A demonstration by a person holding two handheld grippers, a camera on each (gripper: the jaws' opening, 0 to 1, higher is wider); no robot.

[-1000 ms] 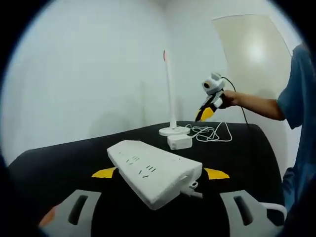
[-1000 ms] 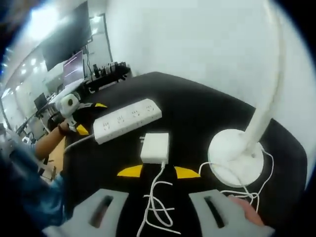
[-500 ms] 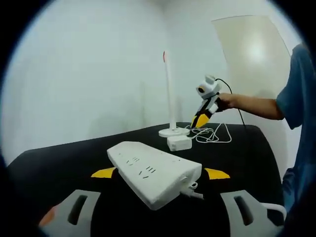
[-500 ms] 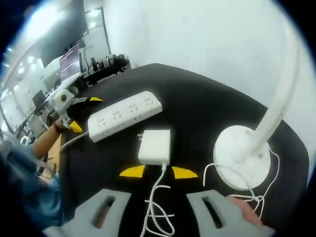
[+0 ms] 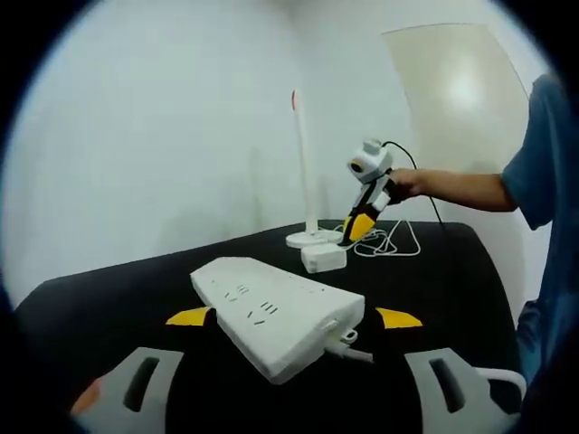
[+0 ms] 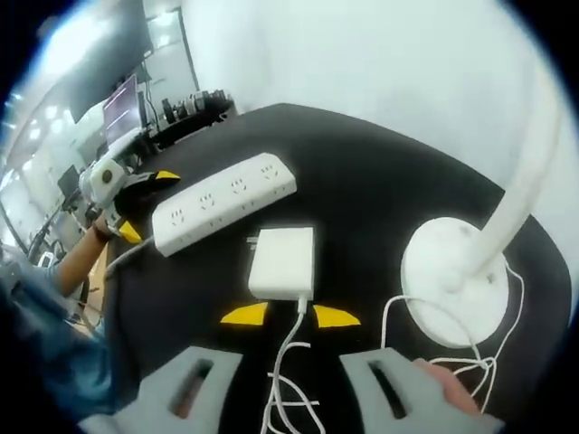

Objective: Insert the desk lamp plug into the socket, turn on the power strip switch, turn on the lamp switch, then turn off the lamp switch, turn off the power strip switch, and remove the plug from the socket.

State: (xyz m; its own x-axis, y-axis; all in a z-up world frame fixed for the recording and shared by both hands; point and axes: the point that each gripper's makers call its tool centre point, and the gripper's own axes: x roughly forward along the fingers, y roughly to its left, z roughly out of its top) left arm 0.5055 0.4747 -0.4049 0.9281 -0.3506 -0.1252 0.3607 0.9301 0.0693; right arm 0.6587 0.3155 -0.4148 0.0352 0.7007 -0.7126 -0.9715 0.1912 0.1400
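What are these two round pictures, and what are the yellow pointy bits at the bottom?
A person holds a grabbing tool in each hand, and each tool carries a camera, so each picture looks out along one tool. The yellow bits are the tips of its two open jaws. The left gripper points at a white power strip on a black table. The right gripper hovers just short of the lamp's white plug, whose cord runs between the jaws. Beside it stands the desk lamp on its round base. Nothing is held, and the plug is not in the strip.
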